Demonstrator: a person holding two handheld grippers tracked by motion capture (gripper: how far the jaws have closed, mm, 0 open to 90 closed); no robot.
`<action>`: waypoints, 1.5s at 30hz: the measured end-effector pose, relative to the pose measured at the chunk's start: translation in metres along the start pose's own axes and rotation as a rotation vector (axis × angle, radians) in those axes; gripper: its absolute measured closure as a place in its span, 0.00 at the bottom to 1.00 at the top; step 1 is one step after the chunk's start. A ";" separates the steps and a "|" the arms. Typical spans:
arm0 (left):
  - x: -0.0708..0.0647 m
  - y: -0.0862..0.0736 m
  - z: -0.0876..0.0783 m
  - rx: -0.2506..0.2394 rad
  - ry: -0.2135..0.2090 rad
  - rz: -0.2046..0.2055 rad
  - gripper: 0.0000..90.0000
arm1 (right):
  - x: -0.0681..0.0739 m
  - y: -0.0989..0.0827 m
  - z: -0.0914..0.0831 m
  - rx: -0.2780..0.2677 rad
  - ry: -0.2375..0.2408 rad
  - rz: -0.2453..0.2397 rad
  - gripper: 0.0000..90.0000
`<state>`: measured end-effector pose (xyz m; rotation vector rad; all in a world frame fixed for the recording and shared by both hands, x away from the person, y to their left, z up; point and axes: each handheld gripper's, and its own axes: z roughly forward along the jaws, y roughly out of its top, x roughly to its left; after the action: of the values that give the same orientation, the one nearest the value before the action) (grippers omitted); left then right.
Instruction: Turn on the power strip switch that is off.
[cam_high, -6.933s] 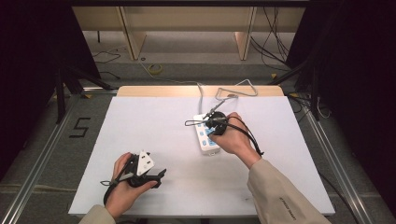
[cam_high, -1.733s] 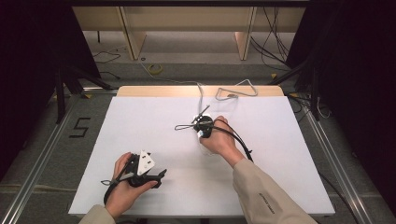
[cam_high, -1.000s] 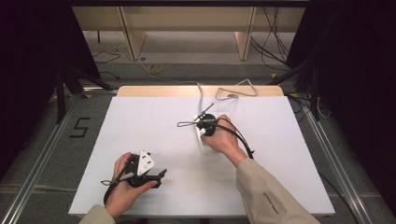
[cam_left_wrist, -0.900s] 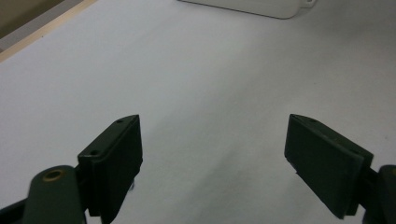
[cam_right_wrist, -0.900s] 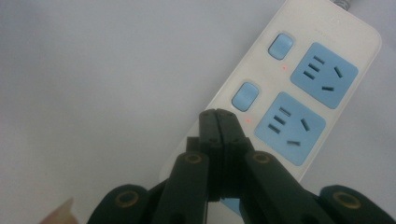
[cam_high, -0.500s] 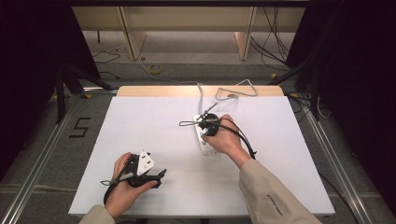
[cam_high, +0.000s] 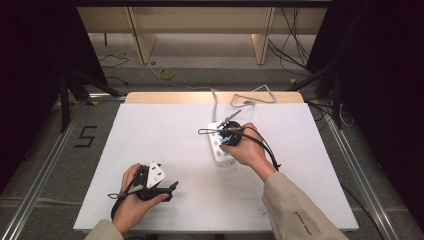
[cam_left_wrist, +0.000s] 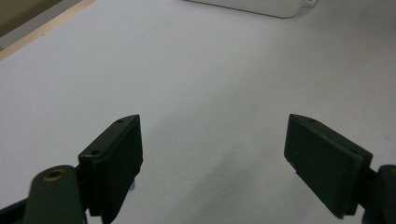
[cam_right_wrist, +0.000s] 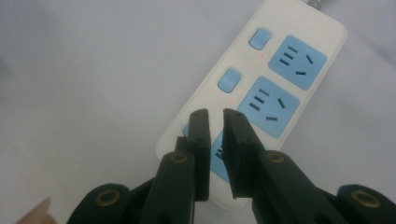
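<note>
At the middle of the white table (cam_high: 165, 130), the white power strip (cam_high: 220, 145) lies flat with its cord running toward the far edge. The right gripper (cam_right_wrist: 215, 115) is held directly over the strip's nearest blue socket; its jaws have just been opening and now stand a narrow gap apart, with nothing between them. A press on the strip appears finished, not a pickup. The left gripper (cam_left_wrist: 212, 140) is rested near the table's front-left, jaws wide apart and empty.
</note>
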<state>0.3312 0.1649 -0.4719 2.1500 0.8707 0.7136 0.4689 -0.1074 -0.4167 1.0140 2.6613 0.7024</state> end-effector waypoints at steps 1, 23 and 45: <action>0.000 0.000 0.000 -0.001 0.000 0.000 0.22 | -0.001 -0.001 -0.001 -0.002 -0.001 0.005 0.90; 0.000 -0.001 0.000 -0.001 0.000 -0.009 0.22 | -0.024 -0.037 -0.018 -0.057 -0.006 0.071 0.76; 0.002 -0.003 0.000 0.002 0.000 -0.027 0.22 | -0.049 -0.123 -0.053 -0.217 -0.034 0.156 0.61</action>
<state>0.3316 0.1674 -0.4738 2.1361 0.8996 0.6994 0.4162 -0.2396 -0.4313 1.1686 2.4305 0.9715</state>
